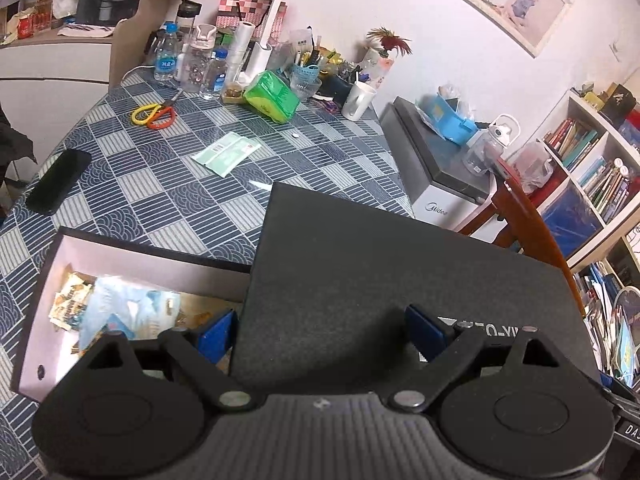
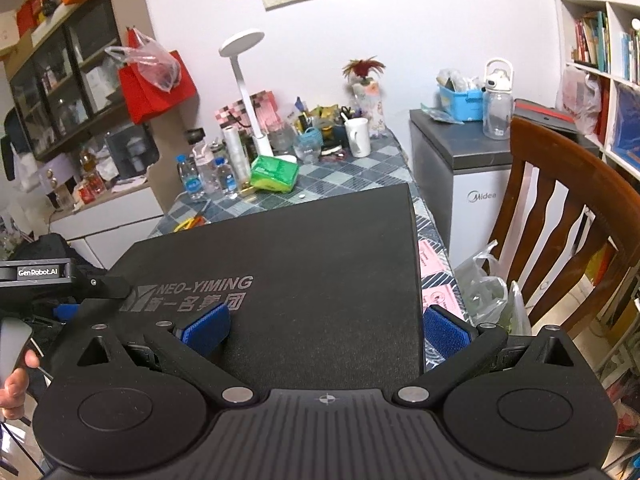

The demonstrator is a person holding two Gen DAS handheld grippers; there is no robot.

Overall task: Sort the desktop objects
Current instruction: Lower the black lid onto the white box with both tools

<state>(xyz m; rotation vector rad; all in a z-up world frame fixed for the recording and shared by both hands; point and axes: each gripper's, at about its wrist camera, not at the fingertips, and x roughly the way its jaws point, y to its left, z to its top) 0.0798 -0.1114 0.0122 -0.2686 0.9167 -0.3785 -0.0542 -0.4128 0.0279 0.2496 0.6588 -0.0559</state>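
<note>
Left wrist, black lid (image 1: pixel 360 264) between spread fingers (image 1: pixel 218 334), open box (image 1: pixel 120 248)

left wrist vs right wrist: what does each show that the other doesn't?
Left wrist only: the open box with packets inside, the phone and a green packet on the table.
Right wrist only: the chair, the lid's logo readable, and the left gripper at the lid's left edge.
Both: the black lid, scissors, green tissue pack, white mug.
</note>
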